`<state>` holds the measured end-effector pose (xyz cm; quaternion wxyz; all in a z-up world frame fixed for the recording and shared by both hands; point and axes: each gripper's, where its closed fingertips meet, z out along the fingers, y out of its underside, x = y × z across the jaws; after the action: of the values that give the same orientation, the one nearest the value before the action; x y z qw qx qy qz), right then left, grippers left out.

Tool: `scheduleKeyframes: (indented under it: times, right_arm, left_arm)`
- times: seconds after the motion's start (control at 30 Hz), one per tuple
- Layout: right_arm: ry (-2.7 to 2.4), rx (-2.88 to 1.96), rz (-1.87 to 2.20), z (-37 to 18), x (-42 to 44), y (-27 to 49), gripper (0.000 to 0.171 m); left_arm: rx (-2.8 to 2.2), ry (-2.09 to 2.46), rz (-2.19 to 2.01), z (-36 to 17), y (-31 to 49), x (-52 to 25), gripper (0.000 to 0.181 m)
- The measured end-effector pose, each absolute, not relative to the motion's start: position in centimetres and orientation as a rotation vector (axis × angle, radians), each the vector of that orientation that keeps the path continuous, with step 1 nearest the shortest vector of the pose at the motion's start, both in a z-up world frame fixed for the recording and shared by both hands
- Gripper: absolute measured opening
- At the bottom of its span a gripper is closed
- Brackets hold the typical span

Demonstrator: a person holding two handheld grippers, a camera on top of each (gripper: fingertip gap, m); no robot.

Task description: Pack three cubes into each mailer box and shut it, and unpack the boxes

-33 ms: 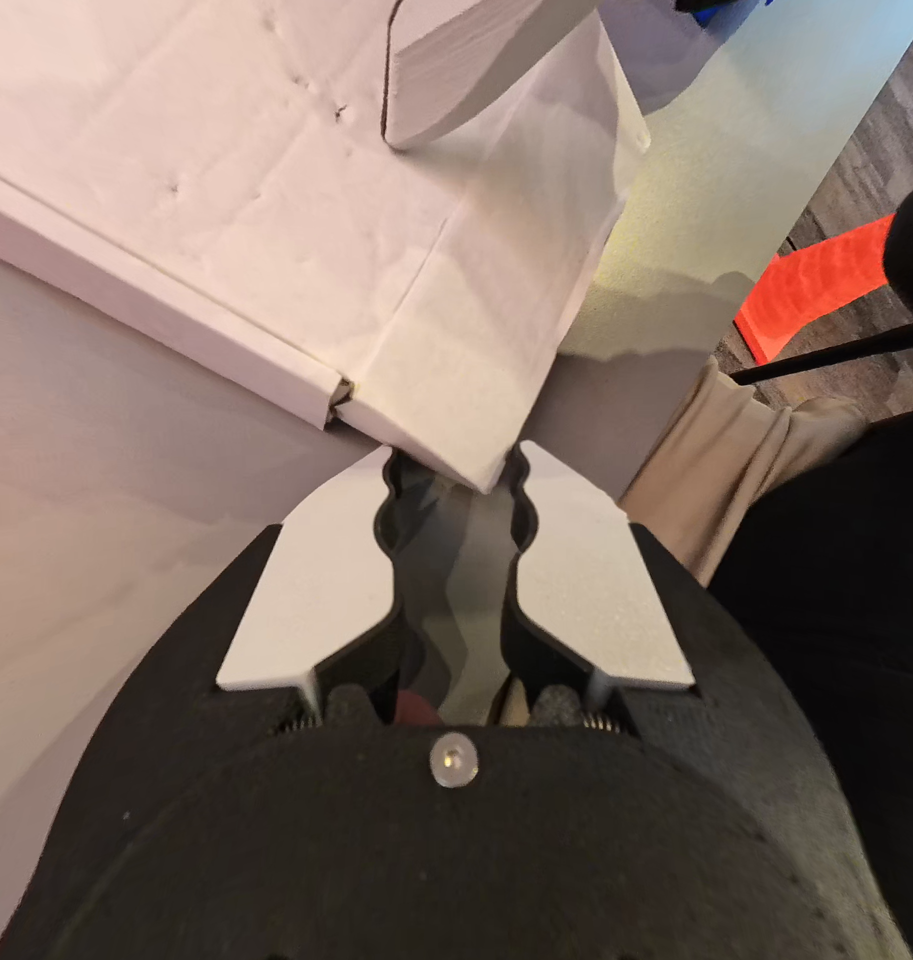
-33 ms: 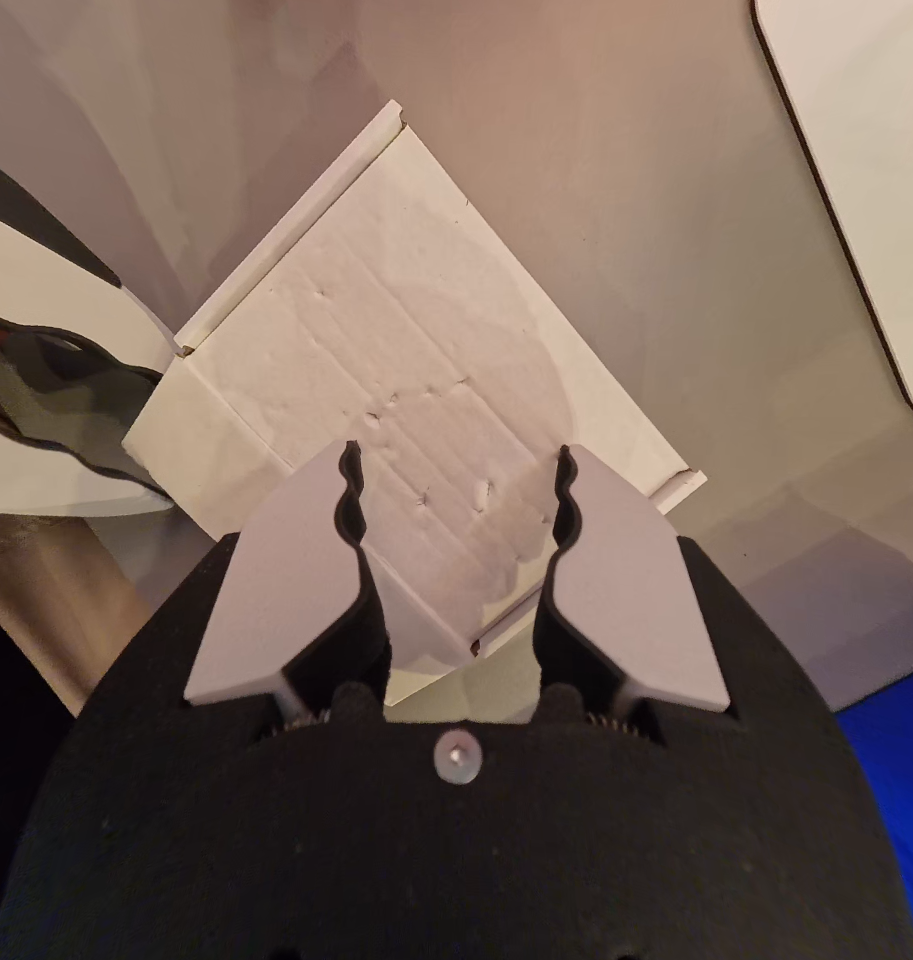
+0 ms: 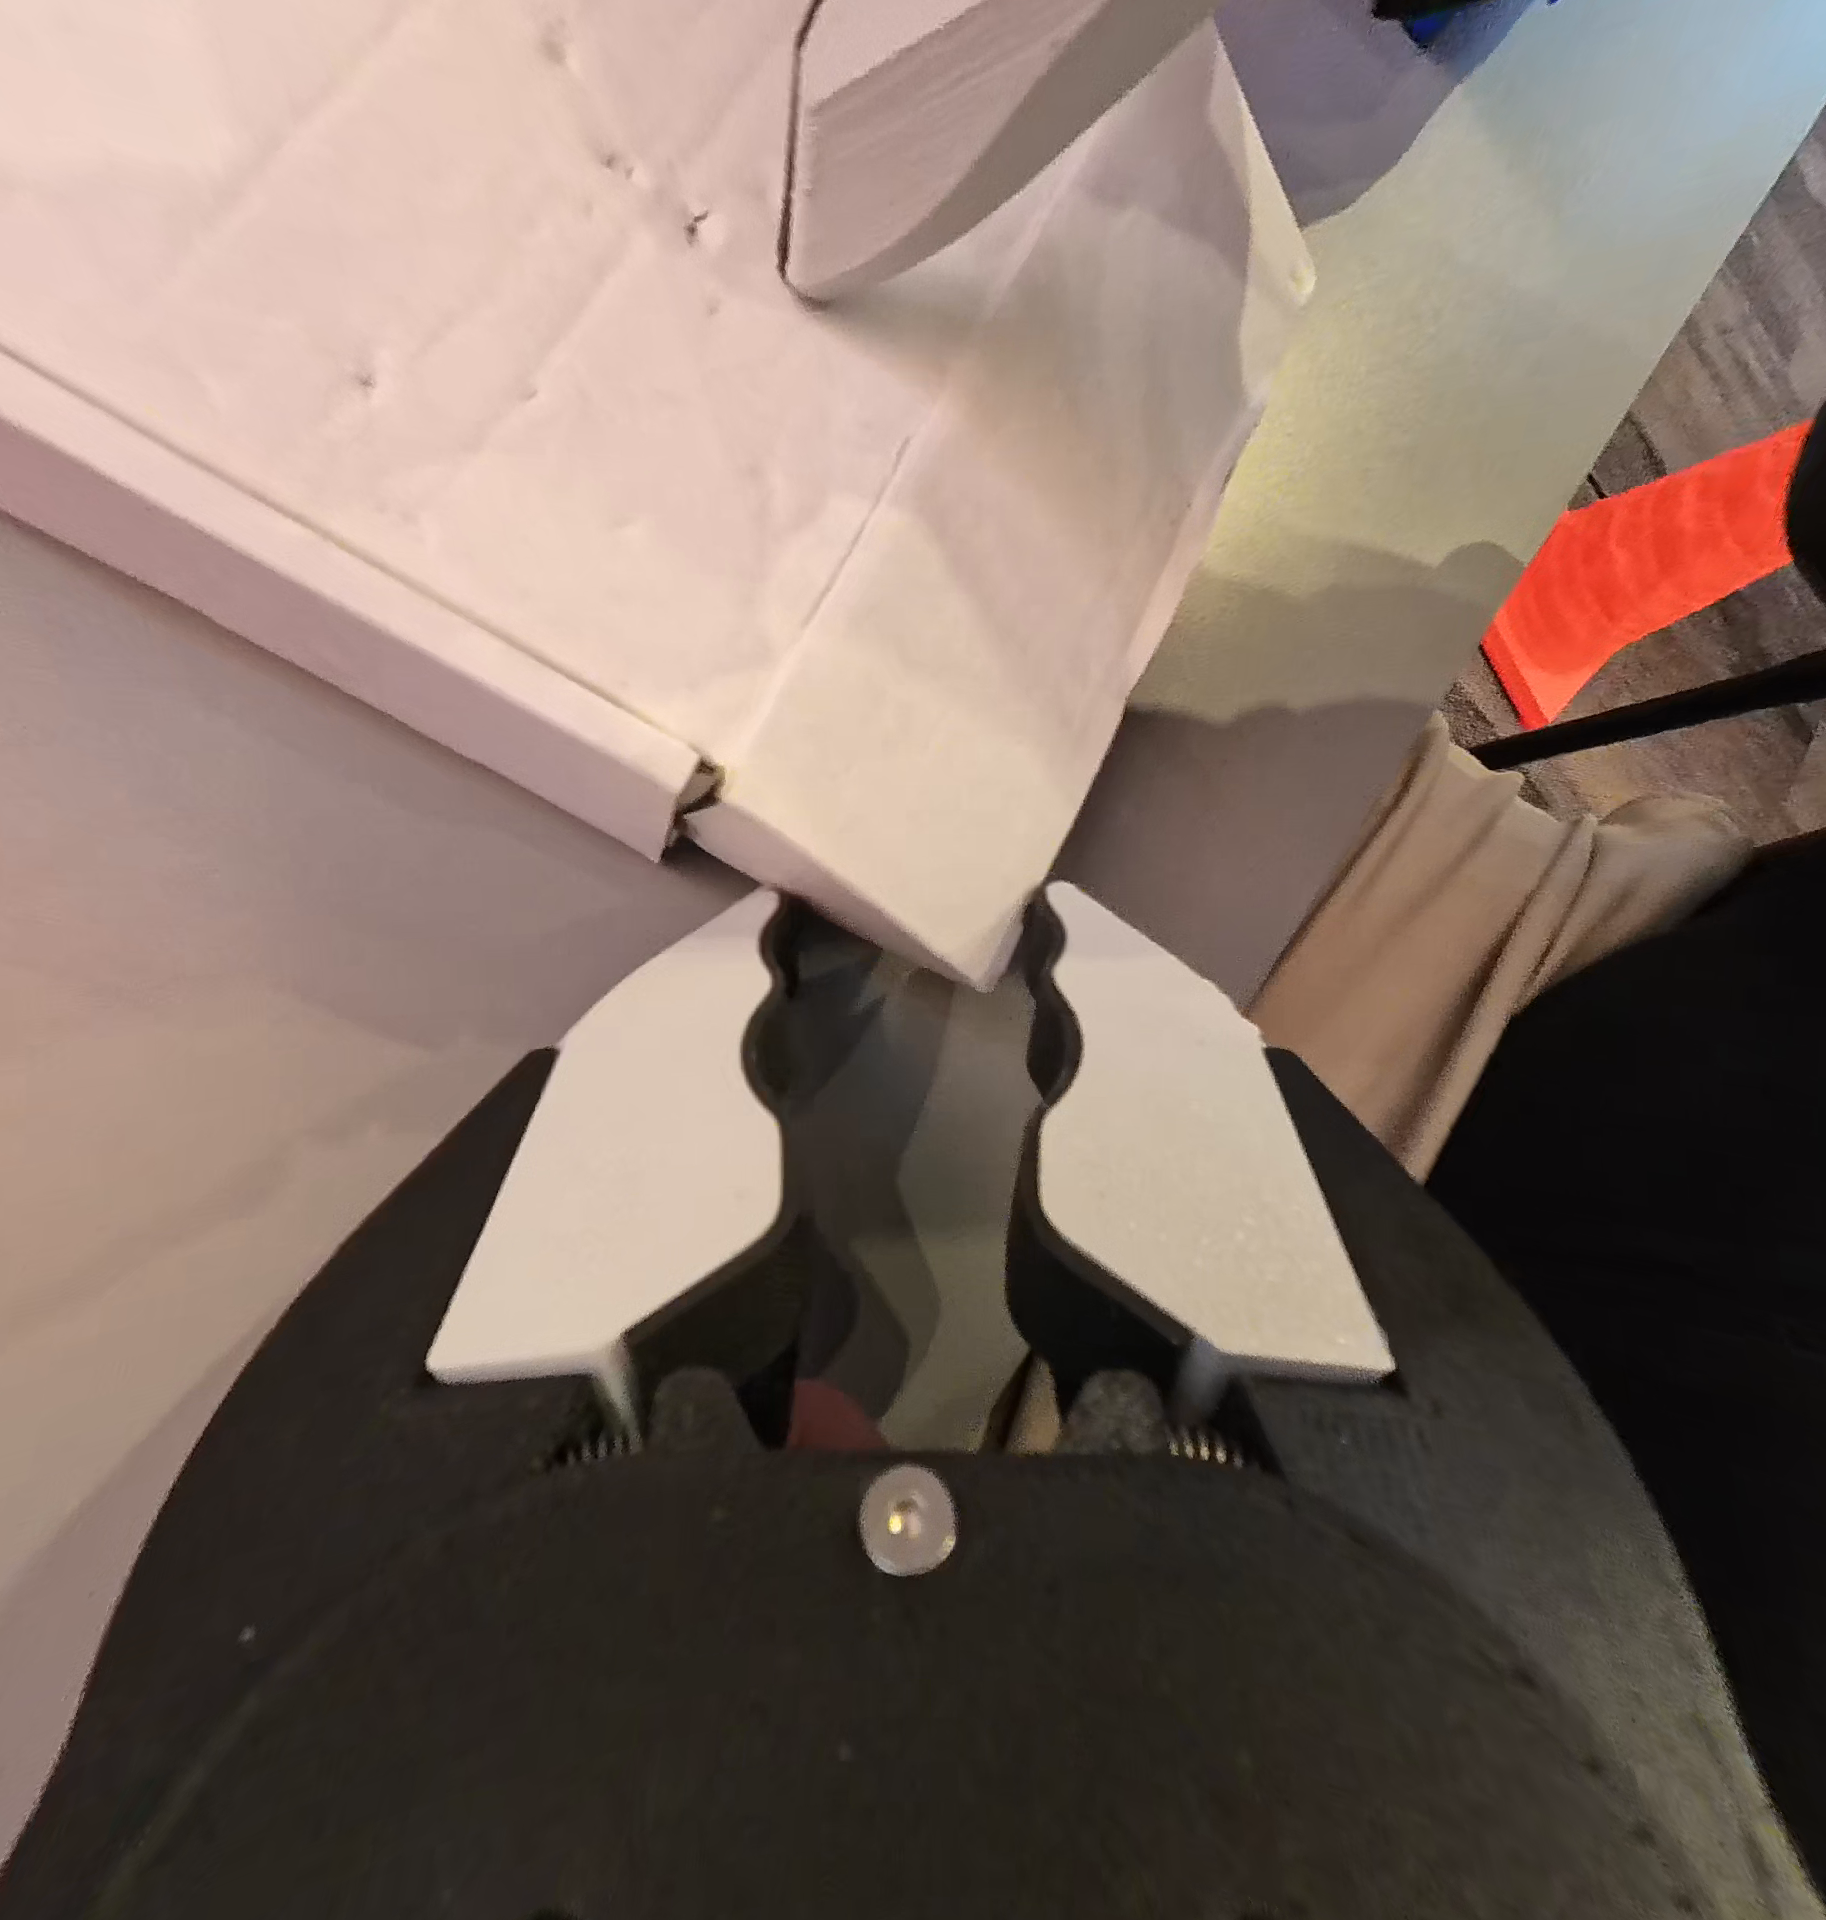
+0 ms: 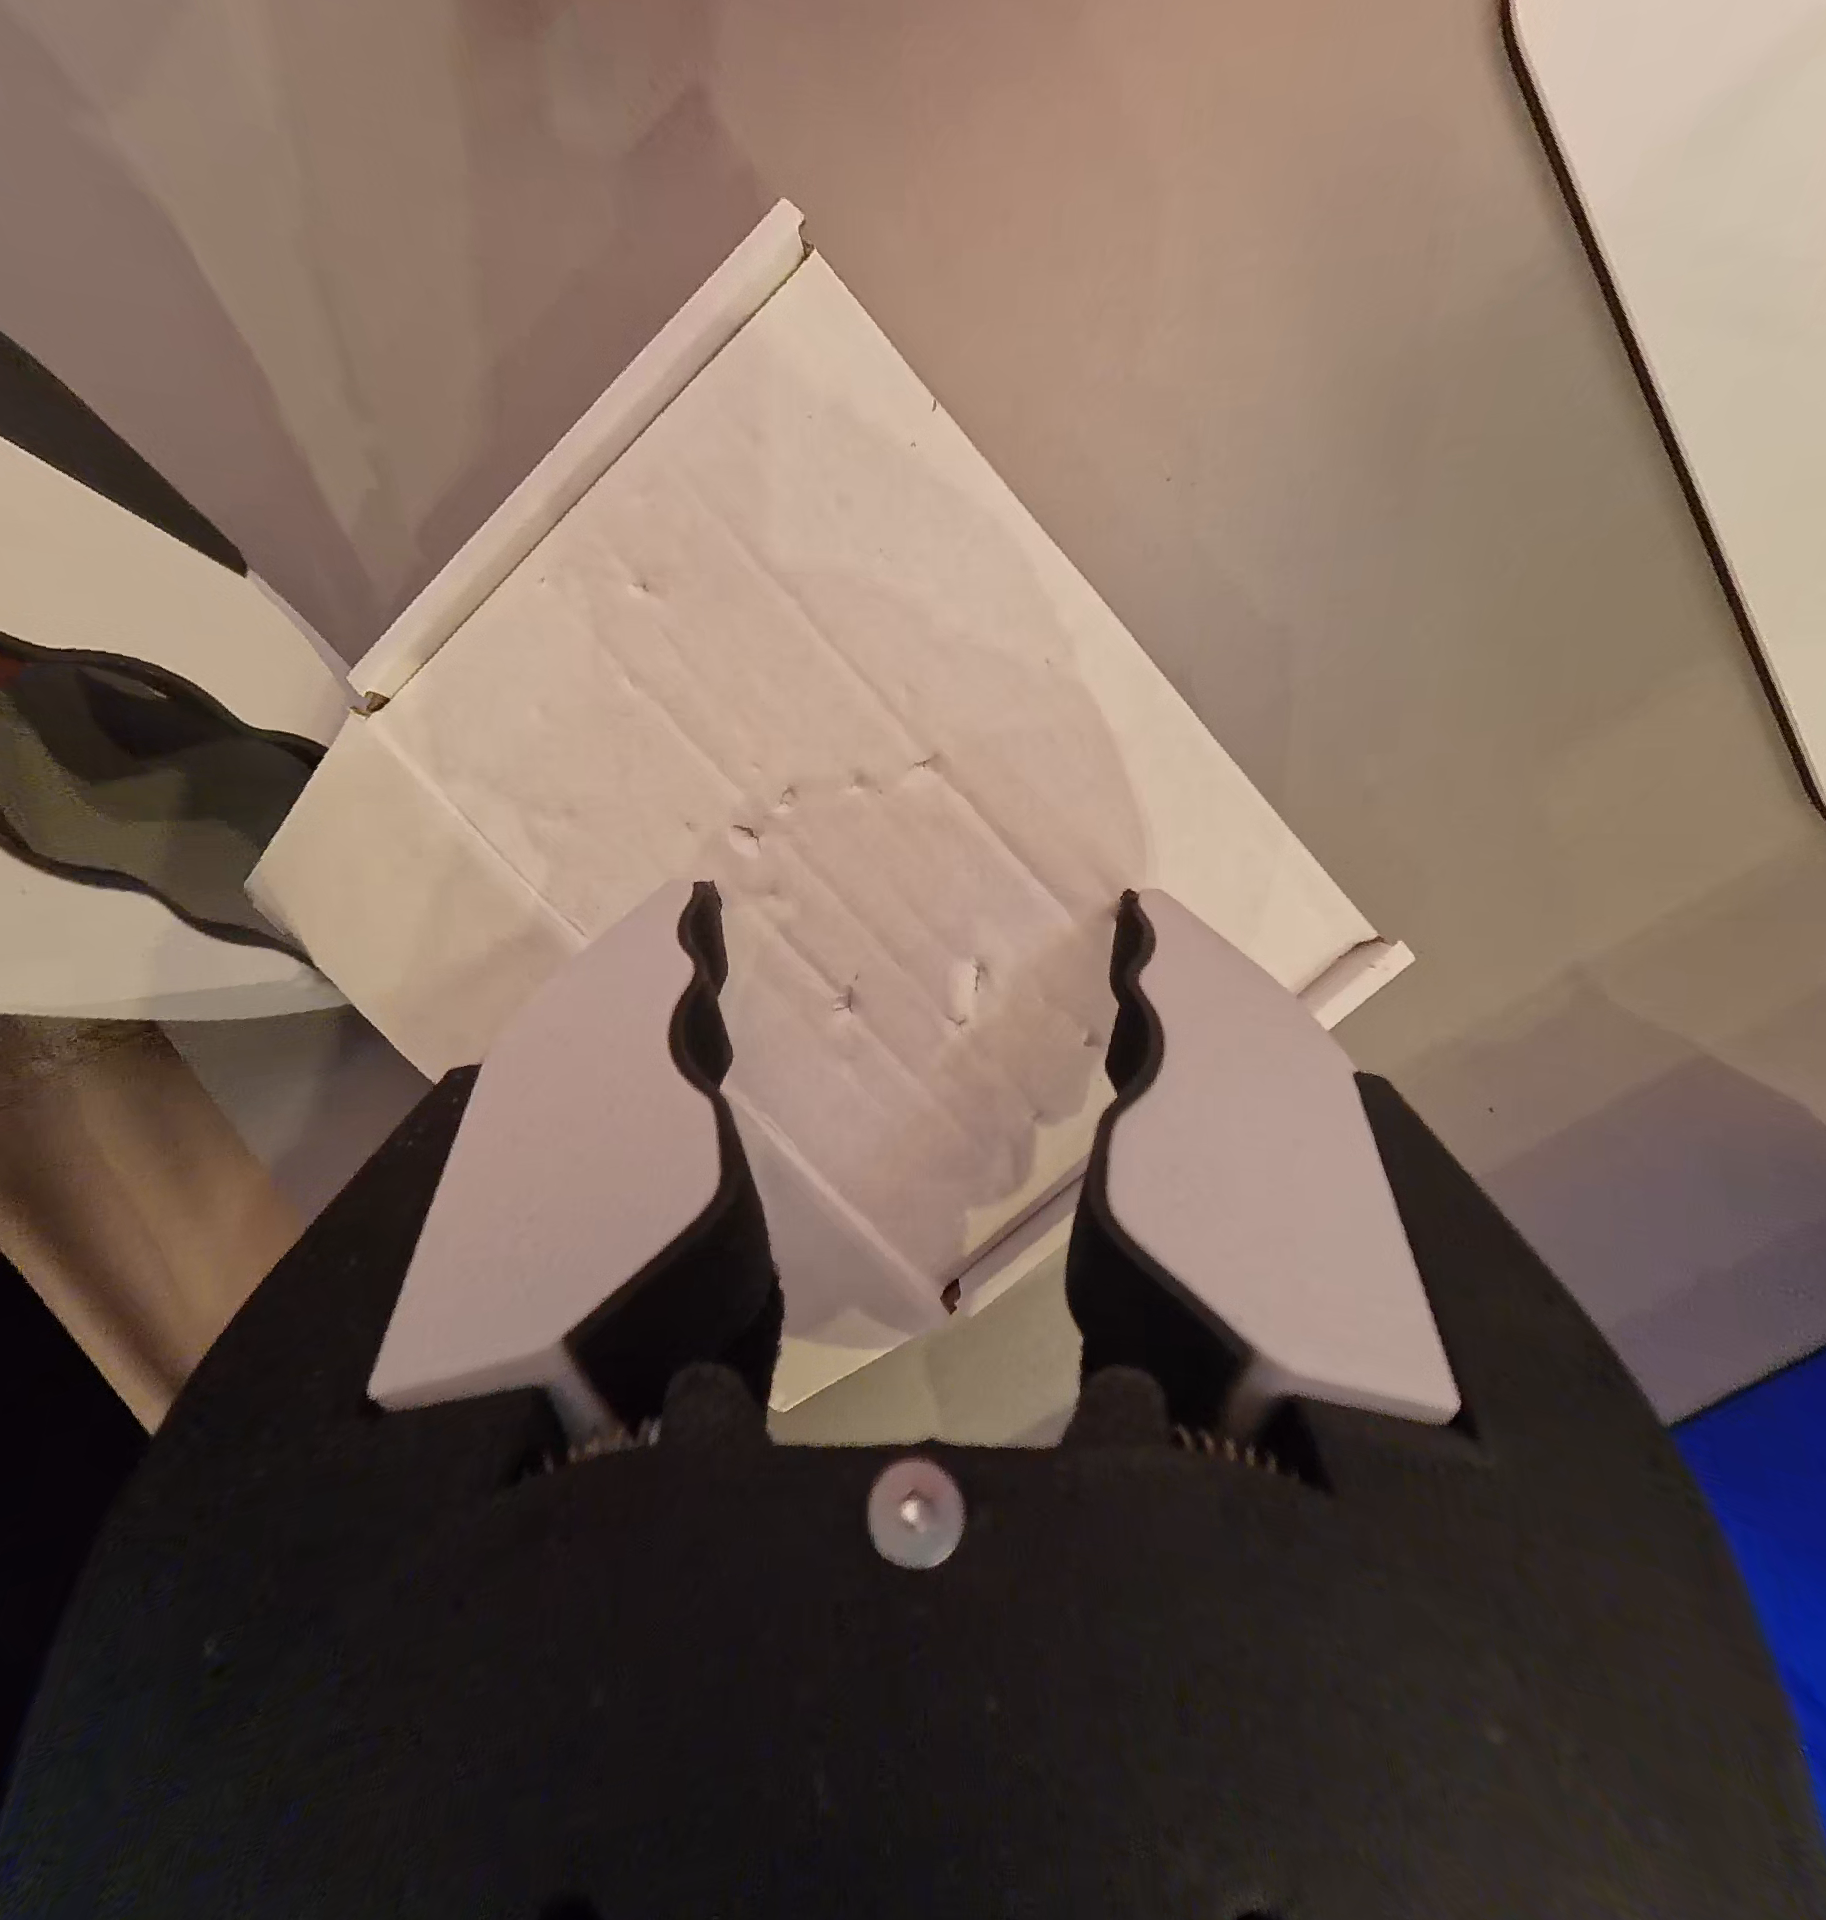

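Observation:
A closed white mailer box (image 4: 784, 675) lies on the pale table with dents in its lid. My right gripper (image 4: 914, 904) is open and hovers low over the lid, its fingers spread above the near half of the box. One of its fingers (image 3: 888, 156) shows on the lid in the left wrist view. My left gripper (image 3: 909, 904) is open, and a corner of the box (image 3: 473, 364) sits between its fingertips. It also shows at the left of the right wrist view (image 4: 109, 790), at that same corner. No cubes are in view.
A white board with a dark rim (image 4: 1719, 416) lies at the far right of the table. Something blue (image 4: 1782, 1507) is at the near right. Beyond the table edge are beige fabric (image 3: 1460, 935), a black rod and an orange-red strip (image 3: 1636, 582) on the floor.

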<state>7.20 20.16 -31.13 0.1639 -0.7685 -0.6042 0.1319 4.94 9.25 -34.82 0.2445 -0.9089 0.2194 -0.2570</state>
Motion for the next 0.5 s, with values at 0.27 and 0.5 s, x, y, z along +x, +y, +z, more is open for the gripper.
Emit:
scheduleKeyframes:
  times: [0.27,0.5]
  right_arm:
    - [-1.725,-2.195,0.369,-31.14,7.2,20.16,0.072]
    - [-1.723,-2.215,0.355,-31.17,7.17,20.24,0.071]
  left_arm:
    - [-2.502,0.613,-0.632,-35.03,9.46,4.53,0.043]
    - [-2.493,0.584,-0.657,-35.08,9.57,4.04,0.048]
